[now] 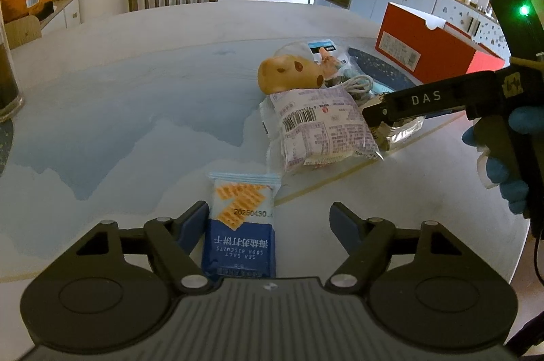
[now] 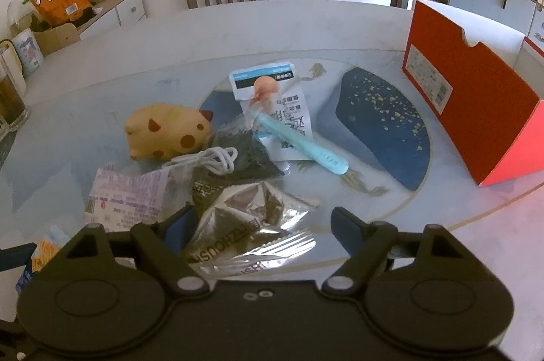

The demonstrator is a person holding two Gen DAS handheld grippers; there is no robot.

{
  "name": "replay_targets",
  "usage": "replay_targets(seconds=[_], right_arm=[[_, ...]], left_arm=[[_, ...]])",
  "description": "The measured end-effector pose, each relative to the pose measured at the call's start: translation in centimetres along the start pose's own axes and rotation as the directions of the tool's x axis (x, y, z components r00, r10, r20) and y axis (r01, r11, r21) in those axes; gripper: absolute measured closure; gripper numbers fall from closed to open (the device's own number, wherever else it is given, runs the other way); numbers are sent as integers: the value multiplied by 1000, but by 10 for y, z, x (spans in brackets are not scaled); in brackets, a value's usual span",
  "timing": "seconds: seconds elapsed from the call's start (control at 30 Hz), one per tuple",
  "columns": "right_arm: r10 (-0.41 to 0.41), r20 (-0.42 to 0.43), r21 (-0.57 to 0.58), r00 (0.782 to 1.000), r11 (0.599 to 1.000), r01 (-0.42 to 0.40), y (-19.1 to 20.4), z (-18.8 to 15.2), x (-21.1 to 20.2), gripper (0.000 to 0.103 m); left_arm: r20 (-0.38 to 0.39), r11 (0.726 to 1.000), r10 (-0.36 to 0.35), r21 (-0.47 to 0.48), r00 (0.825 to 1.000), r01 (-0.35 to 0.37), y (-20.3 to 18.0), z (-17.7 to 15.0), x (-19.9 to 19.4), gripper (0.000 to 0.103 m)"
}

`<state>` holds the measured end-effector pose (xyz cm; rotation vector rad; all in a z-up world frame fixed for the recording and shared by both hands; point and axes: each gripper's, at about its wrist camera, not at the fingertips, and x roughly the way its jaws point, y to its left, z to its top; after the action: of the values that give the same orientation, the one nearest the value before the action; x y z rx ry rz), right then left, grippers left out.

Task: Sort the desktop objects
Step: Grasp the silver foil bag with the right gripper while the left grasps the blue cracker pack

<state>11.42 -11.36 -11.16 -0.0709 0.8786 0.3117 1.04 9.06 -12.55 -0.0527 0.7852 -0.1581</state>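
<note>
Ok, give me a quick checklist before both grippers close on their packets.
1. Cracker packet between the left gripper fingers: ok, but it sits against the left finger, off centre.
2. Left gripper open, pads not pressing: ok.
3. Silver packet between the right gripper fingers: ok.
4. Right gripper open around it: ok.
5. Silver packet free of neighbours: not ok, it overlaps the dark packet behind it.
6. Red box open to receive items: cannot tell, only its outside shows.
</note>
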Motion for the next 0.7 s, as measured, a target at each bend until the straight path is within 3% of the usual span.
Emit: replay_targets(seconds=[0.07, 0.13, 0.33, 0.7], right_arm=[[-4, -19, -9, 1000, 1000, 4, 1, -1, 3, 30], [-3, -26, -4, 1000, 1000, 2, 0, -3, 5, 31], [1, -22, -17, 1000, 1000, -1, 0, -2, 4, 36], [-25, -37, -33, 999, 999, 24, -4, 1, 0, 41]], left_arm=[[-2, 1000, 16, 18, 1000, -16, -3, 0, 1, 28], [-4, 1000, 25, 17, 1000, -25, -4, 1, 1, 29], [5, 999, 42, 0, 999, -42, -1, 4, 2, 63], [0, 998, 59, -21, 998, -59, -3, 8, 4, 67]])
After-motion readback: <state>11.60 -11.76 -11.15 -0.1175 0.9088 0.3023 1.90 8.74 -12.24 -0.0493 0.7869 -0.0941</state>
